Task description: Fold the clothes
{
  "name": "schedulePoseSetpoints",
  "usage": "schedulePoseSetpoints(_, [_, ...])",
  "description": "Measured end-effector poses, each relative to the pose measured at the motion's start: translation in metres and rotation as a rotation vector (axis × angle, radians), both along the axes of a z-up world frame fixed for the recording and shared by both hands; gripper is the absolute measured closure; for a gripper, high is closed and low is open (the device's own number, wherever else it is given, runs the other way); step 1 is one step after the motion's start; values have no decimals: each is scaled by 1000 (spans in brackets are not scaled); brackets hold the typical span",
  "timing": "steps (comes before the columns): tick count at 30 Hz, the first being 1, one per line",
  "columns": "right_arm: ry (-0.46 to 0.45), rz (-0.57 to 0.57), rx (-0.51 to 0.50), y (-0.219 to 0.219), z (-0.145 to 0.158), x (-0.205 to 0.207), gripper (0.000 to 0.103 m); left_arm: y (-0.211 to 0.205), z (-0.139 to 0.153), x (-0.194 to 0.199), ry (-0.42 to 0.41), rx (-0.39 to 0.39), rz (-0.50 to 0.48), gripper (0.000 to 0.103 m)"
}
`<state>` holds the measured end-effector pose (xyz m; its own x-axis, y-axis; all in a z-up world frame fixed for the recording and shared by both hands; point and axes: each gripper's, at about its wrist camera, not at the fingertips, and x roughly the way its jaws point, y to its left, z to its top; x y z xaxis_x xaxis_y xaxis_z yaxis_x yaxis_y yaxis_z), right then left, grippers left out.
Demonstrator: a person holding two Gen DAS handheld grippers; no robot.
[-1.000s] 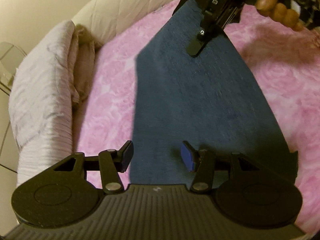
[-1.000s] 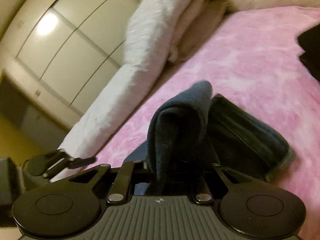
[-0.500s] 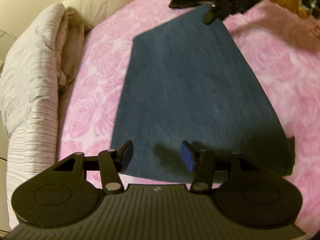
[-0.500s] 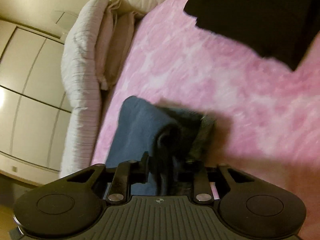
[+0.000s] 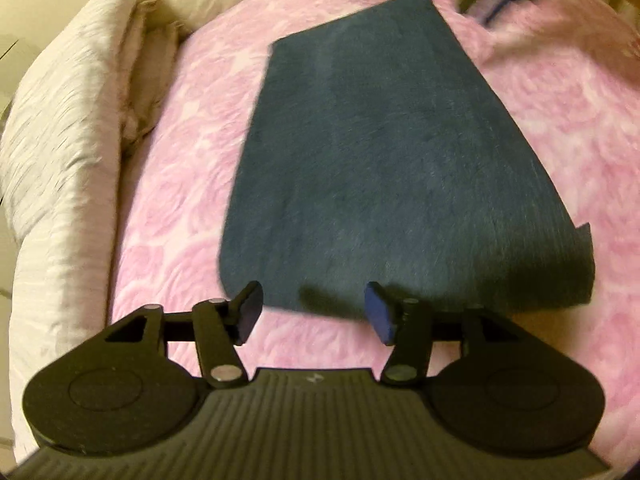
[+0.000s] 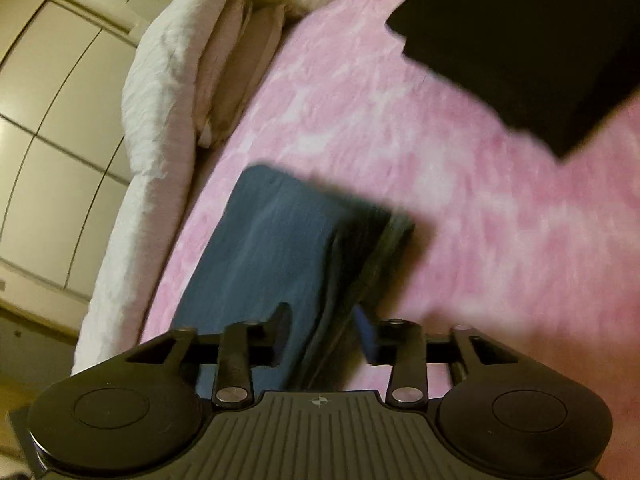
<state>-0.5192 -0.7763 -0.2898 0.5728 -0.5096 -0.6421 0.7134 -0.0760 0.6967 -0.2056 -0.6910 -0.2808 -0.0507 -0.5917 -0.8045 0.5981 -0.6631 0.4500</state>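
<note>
Blue garment (image 5: 384,168) flat on pink blanket (image 5: 176,216), near edge just beyond spread, empty left hand-held gripper (image 5: 314,312).

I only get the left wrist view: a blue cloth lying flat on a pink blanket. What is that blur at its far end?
Observer: That is the right hand-held gripper. Its fingers stand apart, with the edge of the blue cloth between them.
Visitor: Is the cloth a single layer?
Observer: No. Along that edge, folded layers show, one on another.
Visitor: What is off to the side of the bed?
Observer: Pale cupboard doors stand beyond the pillows.
</note>
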Motion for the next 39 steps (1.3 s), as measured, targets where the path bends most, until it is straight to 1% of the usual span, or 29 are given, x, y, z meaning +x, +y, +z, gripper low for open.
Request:
schedulePoseSetpoints(2, [-73,56,56,20,-11,18,31,4,4,10,22,5,40,46])
schedulePoseSetpoints(4, [-153,123,115,41,-26,40,23,6,4,17,40,16,72,46])
schedulePoseSetpoints(7, [-162,209,127,60,-45,79,22,9,0,23,59,23,99,46])
schedulePoseSetpoints(10, [-168,196,137,70,-67,107,22,16,-5,23,74,31,103,46])
schedulePoseSetpoints(13, [-188,154,107,70,-70,124,19,30,-8,23,77,25,85,46])
schedulePoseSetpoints(16, [-175,130,104,62,-73,142,18,42,-8,26,76,28,84,46])
schedulePoseSetpoints(19, [-137,109,113,55,-75,151,18,55,-6,29,64,32,79,46])
schedulePoseSetpoints(20, [-130,99,123,54,-75,153,22,59,-5,30,60,33,77,46])
schedulePoseSetpoints(21, [-110,93,136,52,-73,153,31,61,-5,32,59,35,77,46])
schedulePoseSetpoints(22, [-82,90,150,52,-71,149,53,63,-4,33,58,35,78,46])
schedulePoseSetpoints(23, [-92,92,161,51,-73,145,64,66,-3,34,58,36,78,46])
schedulePoseSetpoints(24, [-102,94,172,50,-75,140,67,67,-2,34,57,37,78,46])
schedulePoseSetpoints(25, [-111,98,182,49,-77,136,73,69,-1,34,57,37,76,46])
schedulePoseSetpoints(26, [-111,117,184,48,-75,133,77,70,1,34,58,34,73,46])
schedulePoseSetpoints(29, [-99,168,195,50,-61,118,82,74,7,32,72,24,63,46])
schedulePoseSetpoints(33, [-83,238,209,54,-44,97,83,83,14,23,95,27,45,46])
schedulePoseSetpoints(34, [-74,266,219,58,-40,86,83,85,16,21,103,29,39,46])
schedulePoseSetpoints(37, [-25,406,263,67,-27,50,83,94,19,9,122,45,14,46])
schedulePoseSetpoints(39, [61,513,290,70,-20,28,83,100,18,0,129,60,-6,46])
